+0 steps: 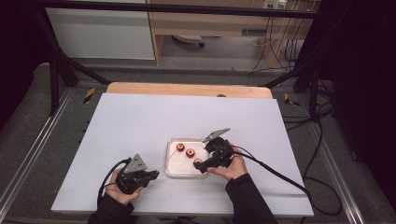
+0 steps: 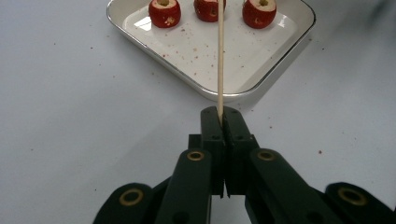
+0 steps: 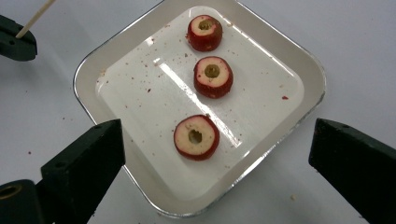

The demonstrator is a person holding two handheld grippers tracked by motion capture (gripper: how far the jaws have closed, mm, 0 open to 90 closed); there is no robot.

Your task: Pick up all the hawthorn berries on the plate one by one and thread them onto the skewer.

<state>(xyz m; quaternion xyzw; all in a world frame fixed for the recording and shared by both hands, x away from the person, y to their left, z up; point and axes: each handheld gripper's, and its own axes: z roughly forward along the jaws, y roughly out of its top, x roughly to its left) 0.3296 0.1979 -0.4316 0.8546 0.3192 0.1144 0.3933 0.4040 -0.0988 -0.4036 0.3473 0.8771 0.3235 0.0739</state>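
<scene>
White table on a wooden top, edge showing at the far side. Grey floor around, metal rails along both sides. Black frame bars overhead and slanting down at the corners. Behind: white cabinet, wooden desk, cables hanging at right. Dark curtains on both flanks.

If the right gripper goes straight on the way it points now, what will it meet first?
Probably the nearest red fruit piece in the white tray: it lies between the open jaws of the right gripper. Depth is hard to judge.
</scene>
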